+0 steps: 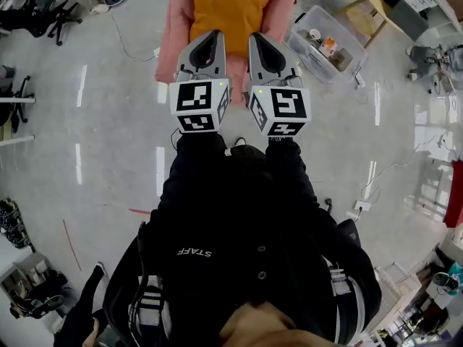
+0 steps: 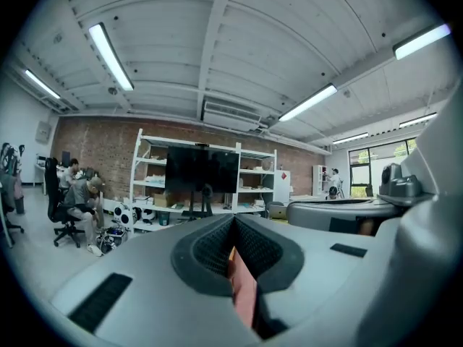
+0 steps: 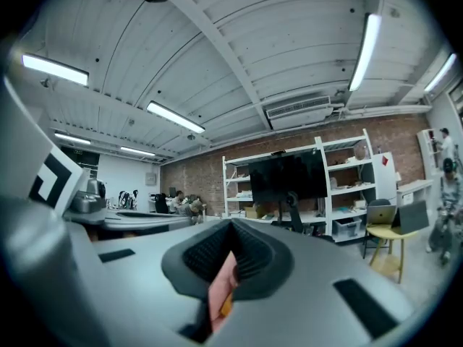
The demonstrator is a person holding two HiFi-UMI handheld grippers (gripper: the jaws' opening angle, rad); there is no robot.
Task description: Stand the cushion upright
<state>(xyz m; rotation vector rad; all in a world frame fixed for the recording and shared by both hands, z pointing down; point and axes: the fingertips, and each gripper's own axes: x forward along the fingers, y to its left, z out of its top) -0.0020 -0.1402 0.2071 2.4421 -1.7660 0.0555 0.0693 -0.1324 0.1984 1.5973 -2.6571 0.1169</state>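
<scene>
An orange cushion [image 1: 231, 6] lies flat on a pink seat [image 1: 173, 27] on the floor far below, at the top of the head view. My left gripper [image 1: 210, 38] and right gripper [image 1: 260, 40] are held side by side high above it, close to my chest, and point out level. Both are shut with nothing between the pads. Along the left gripper [image 2: 234, 226], a strip of the pink seat [image 2: 244, 291] shows through the slit under the jaws. Under the right gripper [image 3: 231, 230], the slit shows pink and a sliver of the orange cushion [image 3: 227, 303].
A clear plastic box [image 1: 329, 45] of small items stands right of the seat, with a wooden chair [image 1: 372, 9] behind it. Cables trail over the grey floor. Ahead stand white shelves with a dark screen [image 2: 202, 172], and people sit at the left [image 2: 79, 201].
</scene>
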